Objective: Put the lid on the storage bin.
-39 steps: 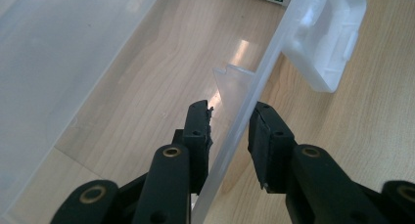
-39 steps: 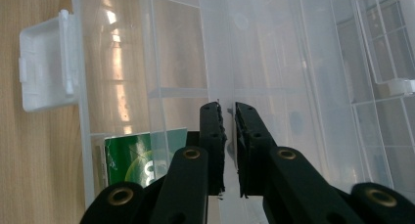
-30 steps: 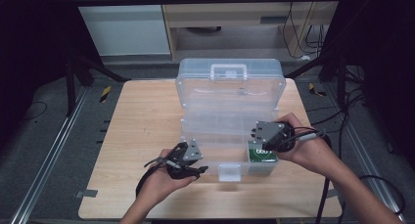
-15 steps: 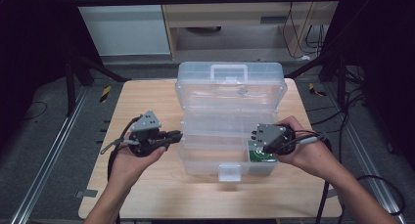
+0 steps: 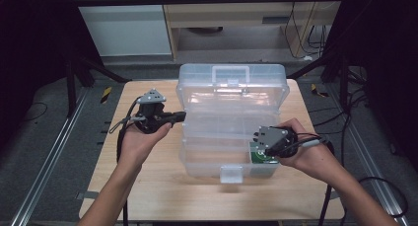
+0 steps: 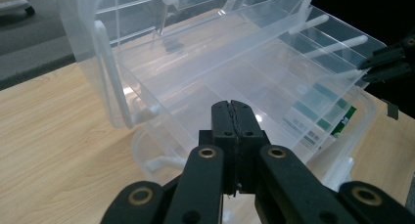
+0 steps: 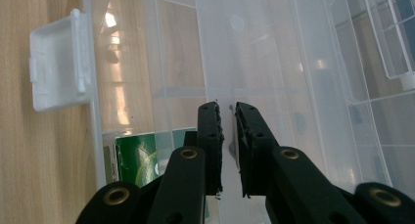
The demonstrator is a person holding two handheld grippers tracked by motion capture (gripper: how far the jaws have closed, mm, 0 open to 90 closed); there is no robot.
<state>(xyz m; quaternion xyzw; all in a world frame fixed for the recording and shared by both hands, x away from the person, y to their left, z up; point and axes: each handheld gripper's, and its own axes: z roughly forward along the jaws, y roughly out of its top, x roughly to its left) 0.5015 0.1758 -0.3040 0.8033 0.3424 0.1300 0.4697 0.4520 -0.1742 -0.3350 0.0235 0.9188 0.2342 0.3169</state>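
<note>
A clear plastic tiered toolbox (image 5: 231, 95) stands open on the wooden table (image 5: 148, 186), its trays fanned out. My left gripper (image 5: 181, 117) hovers at the box's left side, pointing at the trays, jaws shut and empty (image 6: 230, 106). My right gripper (image 5: 257, 138) is at the front right tray, shut on a thin clear tray wall (image 7: 226, 109) that runs between its jaws. A green packet (image 7: 139, 158) lies in the bottom compartment under it (image 5: 260, 158). The right gripper's jaws (image 6: 386, 63) also show across the box in the left gripper view.
The box's white latch (image 5: 230, 174) hangs open at the front edge (image 7: 58, 62). The handle (image 5: 230, 74) sits on the raised lid at the back. Bare wood lies left of the box and along the table's front. Dark frame posts flank the table.
My left gripper has moved from the front by the latch up to the box's left side. The right gripper has stayed on the front right tray.
</note>
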